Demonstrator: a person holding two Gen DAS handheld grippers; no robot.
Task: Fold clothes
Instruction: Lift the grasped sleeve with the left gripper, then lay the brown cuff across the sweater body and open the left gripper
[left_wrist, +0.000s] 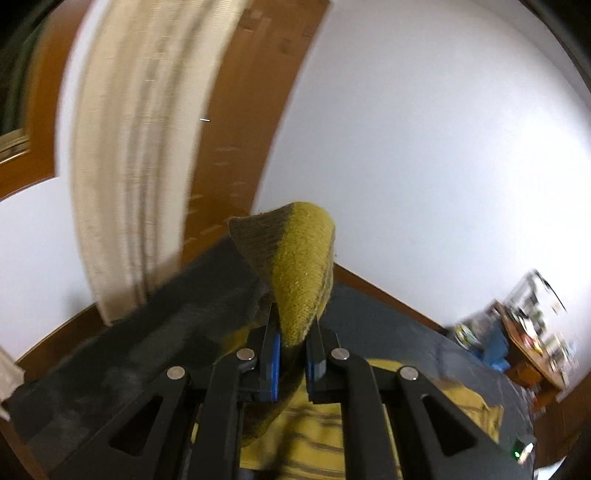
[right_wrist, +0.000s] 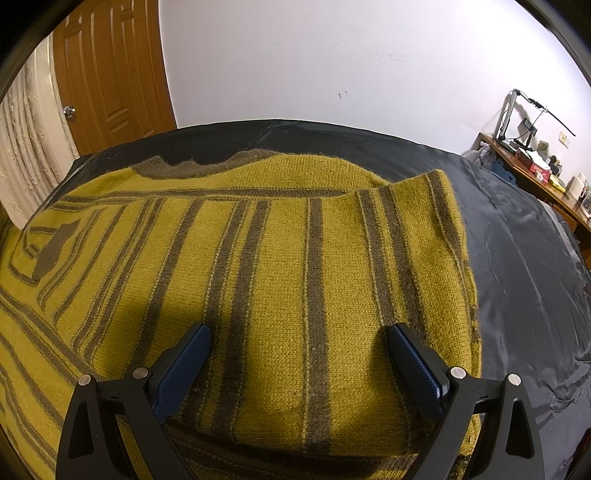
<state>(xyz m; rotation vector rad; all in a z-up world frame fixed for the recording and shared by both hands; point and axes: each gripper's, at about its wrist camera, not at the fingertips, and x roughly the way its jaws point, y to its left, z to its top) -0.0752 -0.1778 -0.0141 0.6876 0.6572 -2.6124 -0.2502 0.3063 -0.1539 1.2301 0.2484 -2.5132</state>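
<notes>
A mustard-yellow knit sweater with dark brown stripes (right_wrist: 258, 280) lies spread on a dark sheet (right_wrist: 517, 258), part of it folded over itself. My right gripper (right_wrist: 299, 332) is open, its blue-padded fingers (right_wrist: 184, 365) spread just above the folded part near its front edge. My left gripper (left_wrist: 293, 336) is shut on a piece of the sweater (left_wrist: 299, 266), which stands up curled between the blue pads, lifted above the rest of the garment (left_wrist: 314, 435). The left wrist view is motion-blurred.
A wooden door (right_wrist: 110, 74) and a cream curtain (right_wrist: 26, 147) stand at the back left. A cluttered wooden desk (right_wrist: 535, 170) with a lamp is at the far right. A white wall (right_wrist: 332, 55) is behind the bed.
</notes>
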